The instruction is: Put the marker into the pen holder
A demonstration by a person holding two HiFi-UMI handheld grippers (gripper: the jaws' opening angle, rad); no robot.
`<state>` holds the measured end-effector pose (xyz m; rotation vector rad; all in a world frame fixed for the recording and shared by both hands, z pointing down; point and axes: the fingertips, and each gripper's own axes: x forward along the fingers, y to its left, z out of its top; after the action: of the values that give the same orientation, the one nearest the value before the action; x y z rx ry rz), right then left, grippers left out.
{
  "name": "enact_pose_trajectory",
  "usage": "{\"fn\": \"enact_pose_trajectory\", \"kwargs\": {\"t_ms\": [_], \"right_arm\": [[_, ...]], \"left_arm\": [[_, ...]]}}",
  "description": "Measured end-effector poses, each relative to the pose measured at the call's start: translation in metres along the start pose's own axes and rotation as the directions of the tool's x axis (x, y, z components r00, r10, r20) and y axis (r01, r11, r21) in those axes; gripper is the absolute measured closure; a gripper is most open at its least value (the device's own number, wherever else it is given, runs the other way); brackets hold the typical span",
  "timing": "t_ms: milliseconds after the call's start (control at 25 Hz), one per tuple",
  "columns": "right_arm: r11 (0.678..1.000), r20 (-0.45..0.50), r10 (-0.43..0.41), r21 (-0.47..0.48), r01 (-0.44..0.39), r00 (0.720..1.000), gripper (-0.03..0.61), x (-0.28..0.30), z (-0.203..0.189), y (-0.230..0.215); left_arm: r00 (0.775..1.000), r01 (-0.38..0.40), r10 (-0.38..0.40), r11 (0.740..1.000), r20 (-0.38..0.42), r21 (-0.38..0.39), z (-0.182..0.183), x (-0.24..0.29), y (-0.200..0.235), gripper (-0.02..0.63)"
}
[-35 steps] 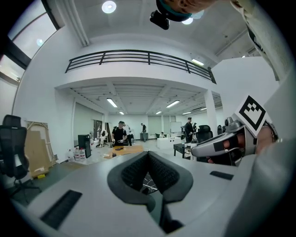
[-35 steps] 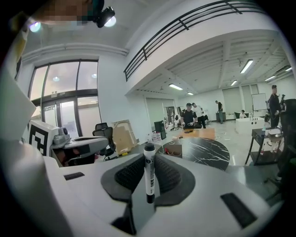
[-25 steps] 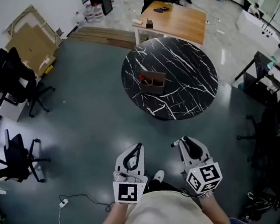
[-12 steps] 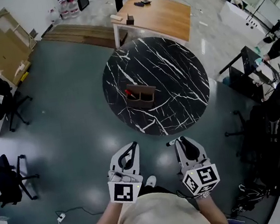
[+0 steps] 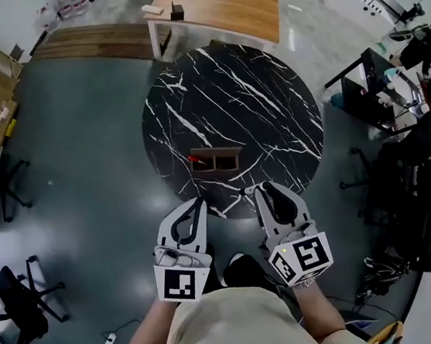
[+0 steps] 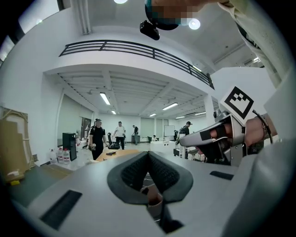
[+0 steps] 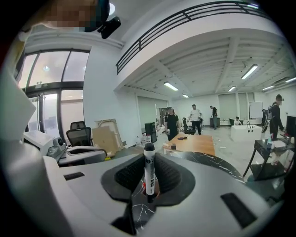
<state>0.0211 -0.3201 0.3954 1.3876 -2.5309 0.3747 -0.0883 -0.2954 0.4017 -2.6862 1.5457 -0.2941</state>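
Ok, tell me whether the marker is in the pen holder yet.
Out. The marker stands upright, clamped in the right gripper's jaws; the pen holder sits apart on the black table.

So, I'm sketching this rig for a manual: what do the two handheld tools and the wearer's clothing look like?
The left tool and right tool are pale grey moulded shells with black ribbed pads inside. Each carries a cube of black-and-white square markers at its rear. The person wears a beige top.
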Motion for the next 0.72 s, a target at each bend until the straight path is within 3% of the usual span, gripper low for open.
{"fn": "enact_pose_trajectory", "kwargs": {"t_ms": [80,160,200,720], "right_arm": [[1.000,0.001,-0.003,0.001,0.003,1.000,0.494,0.017,0.004,-0.002],[1.000,-0.009,-0.012,-0.005,0.012,1.000,0.494,0.033,0.001,-0.008],[1.000,-0.013,-0.017,-0.006,0.017,1.000,0.494,0.041,-0.001,-0.012],[1.000,-0.078,-0.022,-0.008,0.021,0.997,0.494,0.125,-0.073,-0.058]], "left_arm": [[1.000,-0.027,0.028,0.995,0.009,-0.092,-0.002,0.009,0.015,0.603],[0.996,-0.074,0.084,0.969,0.032,-0.236,-0.003,0.017,0.027,0.603],[0.995,-0.083,0.094,0.962,0.032,-0.260,-0.006,0.020,0.032,0.603],[0.993,-0.120,0.113,0.968,-0.046,-0.218,-0.038,0.049,0.043,0.603]]}}
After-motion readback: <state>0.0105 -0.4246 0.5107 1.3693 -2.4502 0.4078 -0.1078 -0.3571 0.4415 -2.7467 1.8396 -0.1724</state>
